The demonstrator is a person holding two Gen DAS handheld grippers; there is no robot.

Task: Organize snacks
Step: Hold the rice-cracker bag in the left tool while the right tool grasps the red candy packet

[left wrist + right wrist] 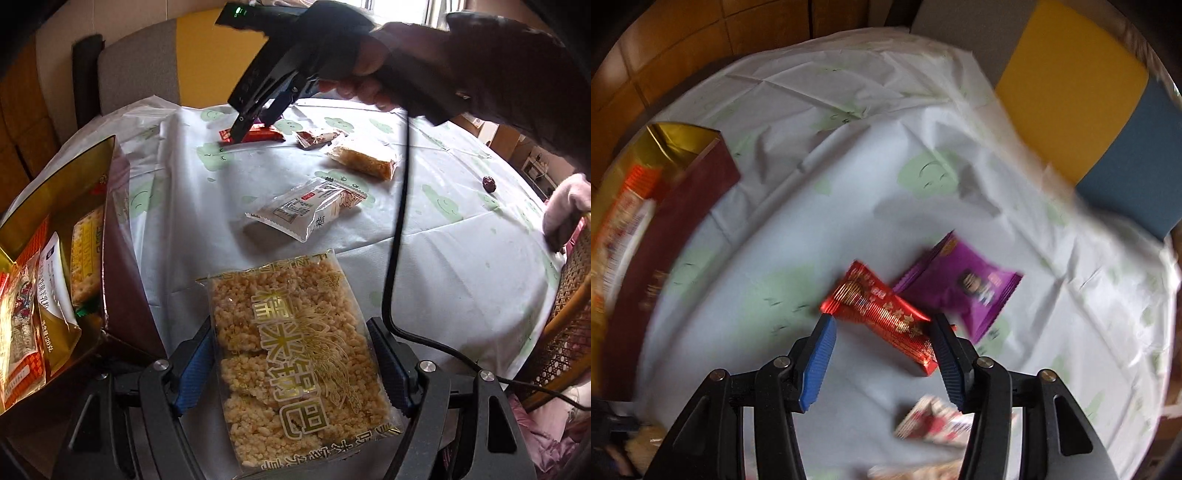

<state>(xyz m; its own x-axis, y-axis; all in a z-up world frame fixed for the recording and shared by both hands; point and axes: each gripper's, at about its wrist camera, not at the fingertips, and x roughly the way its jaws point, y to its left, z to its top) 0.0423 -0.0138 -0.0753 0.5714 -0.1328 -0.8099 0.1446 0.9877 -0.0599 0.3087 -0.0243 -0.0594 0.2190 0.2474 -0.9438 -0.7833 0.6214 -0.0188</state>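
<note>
My left gripper [291,339] is shut on a clear pack of puffed rice cakes [295,362] with gold lettering, held above the table's near edge beside the open red-and-gold box [110,229]. The box holds several snack packs. My right gripper [882,321] is open, its blue pads on either side of a red foil snack bar [882,314] lying on the cloth. It also shows in the left wrist view [255,127], at the far side of the table over the red bar [258,133]. A purple packet [964,284] lies just beyond the bar.
On the white cloth with green smileys [461,240] lie a white sachet [306,210], a golden rice bar [364,157], a brown wrapper [317,138] and a small dark date [488,182]. A wicker chair [569,321] stands right. A black cable [397,221] hangs across.
</note>
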